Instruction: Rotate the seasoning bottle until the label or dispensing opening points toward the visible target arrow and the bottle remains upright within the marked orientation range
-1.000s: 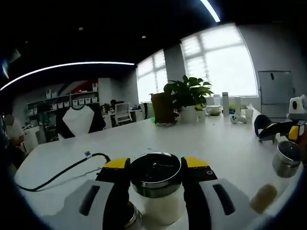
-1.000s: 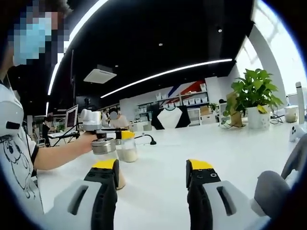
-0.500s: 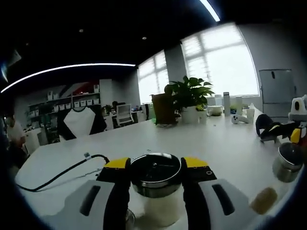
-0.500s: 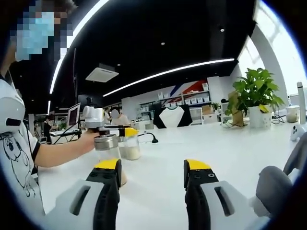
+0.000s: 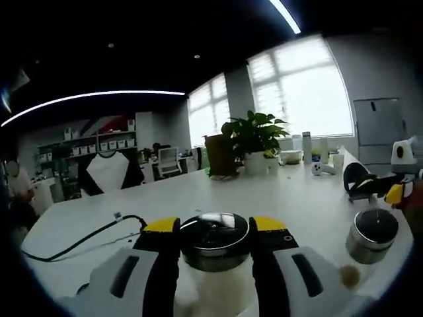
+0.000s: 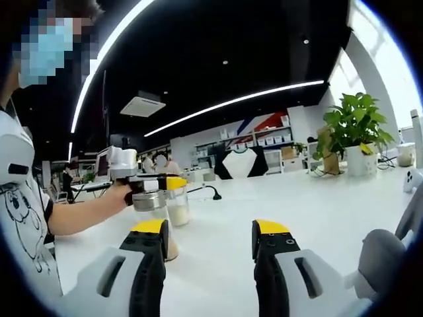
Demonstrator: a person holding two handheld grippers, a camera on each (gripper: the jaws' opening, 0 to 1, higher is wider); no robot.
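Note:
A clear seasoning bottle with a flat metal lid (image 5: 215, 239) stands upright between my left gripper's (image 5: 215, 226) yellow-tipped jaws, which are shut on its neck; white powder shows in its lower part. In the right gripper view the same bottle (image 6: 178, 210) hangs in the left gripper (image 6: 158, 183), held by a person's hand at the left. A second metal-lidded bottle (image 5: 372, 232) stands on the white table to the right; it is also seen as the near bottle (image 6: 150, 201) just behind my right gripper's left jaw. My right gripper (image 6: 210, 231) is open with nothing between its jaws.
The white table (image 5: 284, 198) stretches far ahead. A black cable (image 5: 79, 241) lies at its left. A potted plant (image 5: 254, 135) and small items stand at the far end. A person's forearm (image 6: 79, 216) reaches in from the left. A grey rounded object (image 6: 380, 254) sits at the right.
The left view has shifted a little, so the second bottle now sits lower and further in. The left gripper stays shut on its bottle. The right gripper stays open.

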